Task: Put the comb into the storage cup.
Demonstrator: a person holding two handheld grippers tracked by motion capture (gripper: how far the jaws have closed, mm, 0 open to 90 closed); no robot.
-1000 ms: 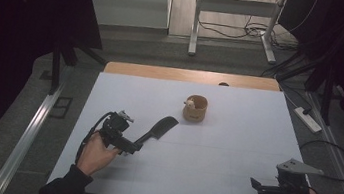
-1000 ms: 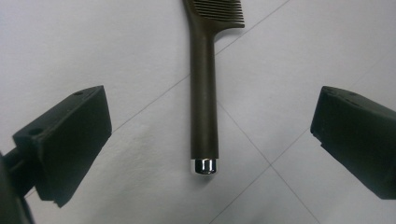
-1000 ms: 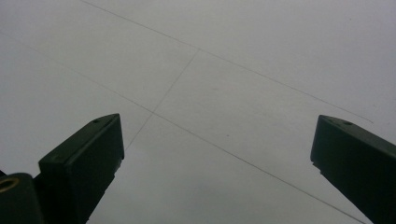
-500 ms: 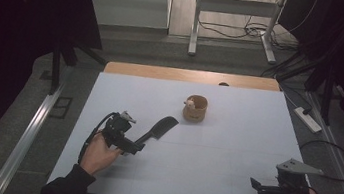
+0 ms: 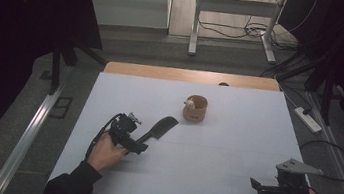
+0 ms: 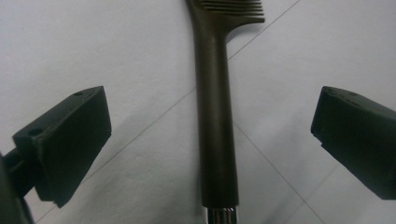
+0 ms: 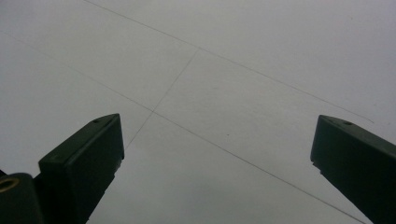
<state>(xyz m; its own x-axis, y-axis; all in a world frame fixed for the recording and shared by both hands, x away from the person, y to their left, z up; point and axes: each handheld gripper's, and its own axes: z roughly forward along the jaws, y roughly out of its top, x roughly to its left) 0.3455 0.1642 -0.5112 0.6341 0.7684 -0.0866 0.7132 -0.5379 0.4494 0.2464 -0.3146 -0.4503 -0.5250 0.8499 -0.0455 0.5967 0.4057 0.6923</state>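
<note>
Looking at the white table (image 5: pixel 233 150), barely anything has shifted over the last second: the left gripper (image 5: pixel 127 137) sits at the same spot by the near-left part of the table, and the dark comb (image 5: pixel 158 128) lies flat just ahead of it like it did before. In the left gripper view the jaws are spread wide on either side of the comb's handle (image 6: pixel 215 116), touching nothing, so my guess is a grab is being lined up but hasn't started. The right gripper (image 5: pixel 279 189) has crept slightly further in from the table's near-right corner, jaws also wide apart over bare tabletop. A small wooden cup (image 5: pixel 195 108) with something pale in it stands past the comb, toward the table's far middle. Loads of open surface between the comb and the right edge, though the right gripper is hanging close to the near edge
</note>
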